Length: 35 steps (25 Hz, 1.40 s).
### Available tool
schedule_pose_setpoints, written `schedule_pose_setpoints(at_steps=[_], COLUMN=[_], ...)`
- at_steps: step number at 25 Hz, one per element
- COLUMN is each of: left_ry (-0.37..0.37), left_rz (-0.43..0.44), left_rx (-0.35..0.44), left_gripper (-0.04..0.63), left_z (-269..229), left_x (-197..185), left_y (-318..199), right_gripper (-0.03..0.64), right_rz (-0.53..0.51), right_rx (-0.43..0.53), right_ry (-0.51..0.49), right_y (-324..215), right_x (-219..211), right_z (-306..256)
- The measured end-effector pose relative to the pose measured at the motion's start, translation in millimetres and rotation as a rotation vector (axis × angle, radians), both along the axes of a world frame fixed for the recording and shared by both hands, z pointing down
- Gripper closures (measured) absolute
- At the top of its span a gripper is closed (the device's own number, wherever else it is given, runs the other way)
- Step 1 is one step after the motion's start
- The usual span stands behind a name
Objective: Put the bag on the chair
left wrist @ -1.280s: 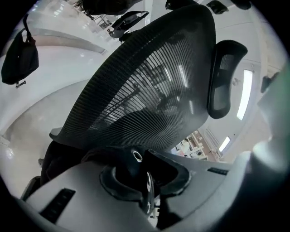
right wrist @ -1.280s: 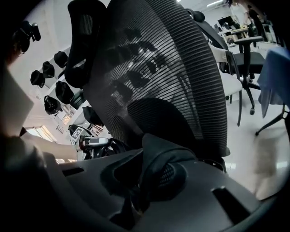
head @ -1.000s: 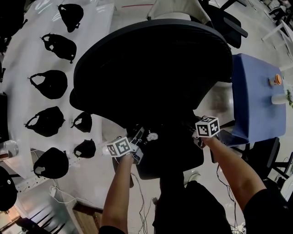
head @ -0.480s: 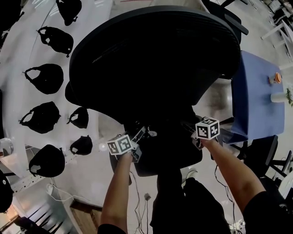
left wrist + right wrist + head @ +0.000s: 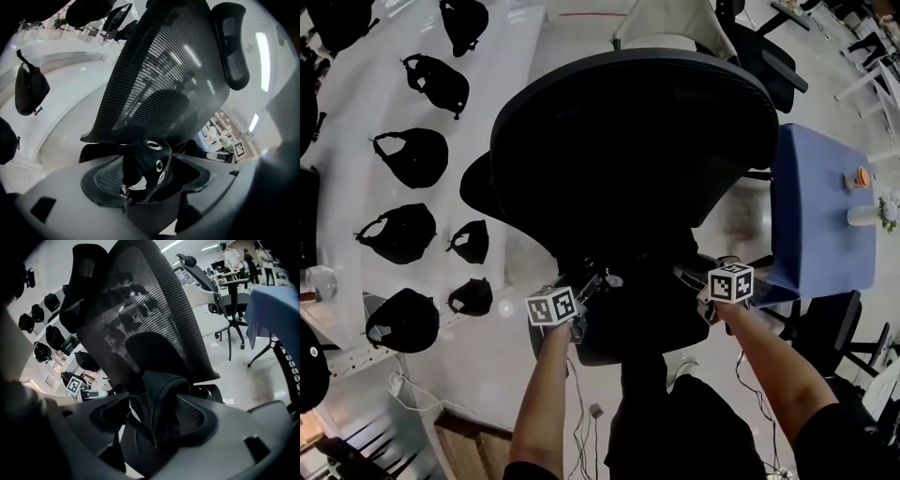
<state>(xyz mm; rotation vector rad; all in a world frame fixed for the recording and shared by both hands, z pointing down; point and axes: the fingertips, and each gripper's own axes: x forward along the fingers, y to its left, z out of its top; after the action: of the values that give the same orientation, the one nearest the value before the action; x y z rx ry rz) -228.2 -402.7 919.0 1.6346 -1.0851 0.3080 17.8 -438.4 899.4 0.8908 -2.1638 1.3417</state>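
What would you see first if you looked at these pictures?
A big black mesh office chair fills the middle. A black bag sits on its seat, between the left hand-held gripper and right hand-held gripper, whose jaws are opening. More black bags lie in rows on the white table at the left.

The person's two bare forearms reach forward and down, the left forearm almost straight ahead and the right forearm slanting inward. The left gripper points ahead and to its right, with its marker cube behind the jaws. The right gripper points to its left, toward the other, with its own marker cube behind it. Both pairs of jaws are opening and stand wide apart. A fold of the black bag lies between each pair, with no pad pressing on it.
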Motion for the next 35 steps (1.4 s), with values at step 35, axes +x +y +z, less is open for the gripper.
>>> schedule_pose_setpoints(at_steps=[35], left_ry=[0.011], left_rz=[-0.145], left_rx=[0.274], left_gripper=[0.296], left_z=[-199.7], left_x=[78.3], left_y=[203.5], right_gripper=[0.27], right_rz=[-0.168], right_rx=[0.244], right_ry=[-0.044], right_y=[179.8], right_x=[52.4], right_z=[-191.8])
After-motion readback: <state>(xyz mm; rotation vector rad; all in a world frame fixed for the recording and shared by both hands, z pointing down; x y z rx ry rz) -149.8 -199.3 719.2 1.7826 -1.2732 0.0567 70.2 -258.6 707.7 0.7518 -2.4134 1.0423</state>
